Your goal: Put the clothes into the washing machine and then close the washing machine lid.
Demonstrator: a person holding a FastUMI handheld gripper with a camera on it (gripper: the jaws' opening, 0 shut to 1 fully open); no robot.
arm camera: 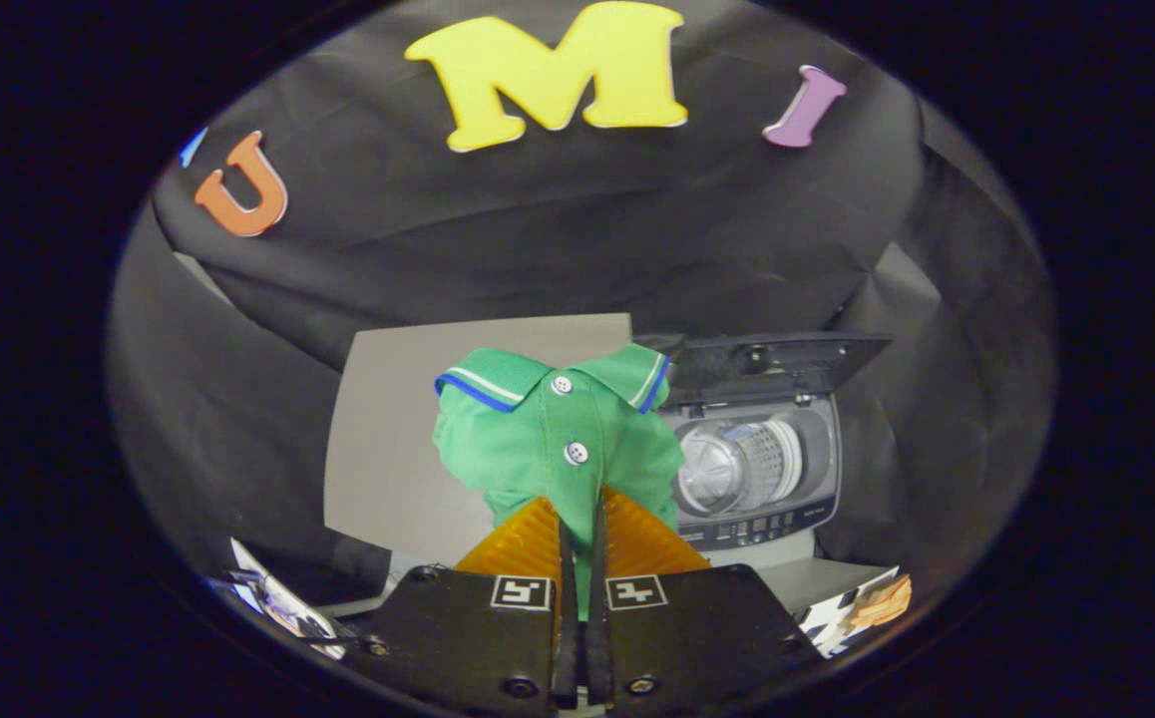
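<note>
A green shirt (pixel 548 449) is pinched between the fingers of the gripper (pixel 579 509), which are pressed almost together on its fabric. The shirt is held up just left of the washing machine (pixel 762 479), whose lid (pixel 777 361) is raised.

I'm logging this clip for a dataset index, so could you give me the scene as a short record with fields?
held item: green polo shirt, bunched, white buttons, striped collar
hand-held gripper: fingers closed together, pinching the shirt's fabric between them
washing machine: beyond the fingers, behind and beside the shirt
lid: raised open
drum: visible, looks empty of clothes
surface: grey board under and behind the shirt
task stage: shirt not yet in the machine
</note>
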